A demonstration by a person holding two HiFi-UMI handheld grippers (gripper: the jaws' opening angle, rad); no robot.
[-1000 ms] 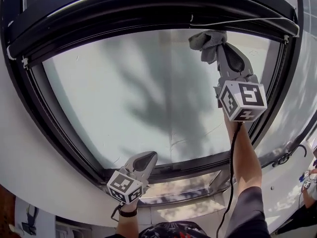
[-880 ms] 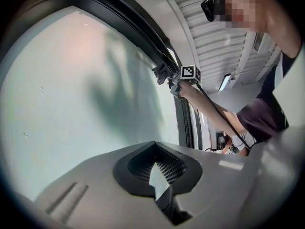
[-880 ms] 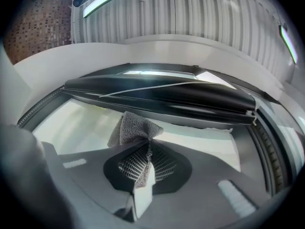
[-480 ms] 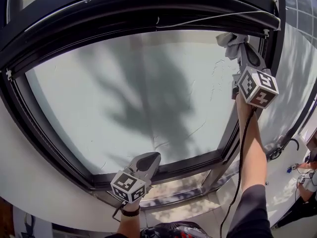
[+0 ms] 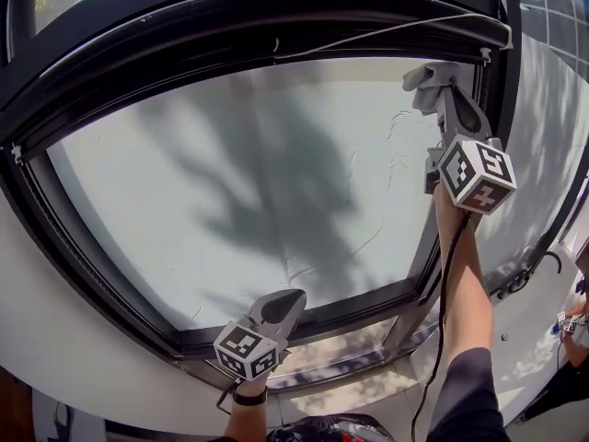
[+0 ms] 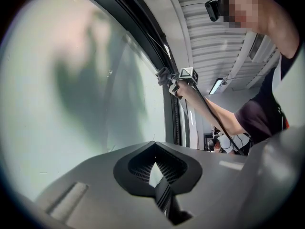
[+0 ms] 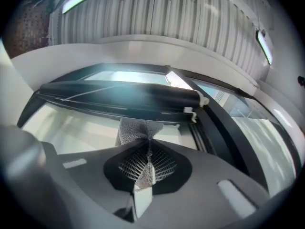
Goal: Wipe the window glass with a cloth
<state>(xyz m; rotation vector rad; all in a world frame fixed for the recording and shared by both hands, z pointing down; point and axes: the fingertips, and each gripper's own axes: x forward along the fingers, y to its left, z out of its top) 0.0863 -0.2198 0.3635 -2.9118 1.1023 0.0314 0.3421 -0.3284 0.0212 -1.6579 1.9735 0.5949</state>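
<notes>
Holds a grey cloth point(image 5: 421, 79) pinched tight in the right tongs point(image 5: 442, 86), up at the top right corner of the window glass point(image 5: 230, 182). Has the left tongs point(image 5: 293, 299) closed on nothing, low at that glass's bottom edge.

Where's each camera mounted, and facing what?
Head view: on the person's head, facing the pale frosted window glass in its black frame; left gripper, right gripper and right forearm show.
Left gripper view: low by the bottom frame, looking along its shut, empty jaws up the glass toward the right gripper.
Right gripper view: top right corner, looking up along jaws shut on the grey knitted cloth.
Shared: all three show glass and cloth.
</notes>
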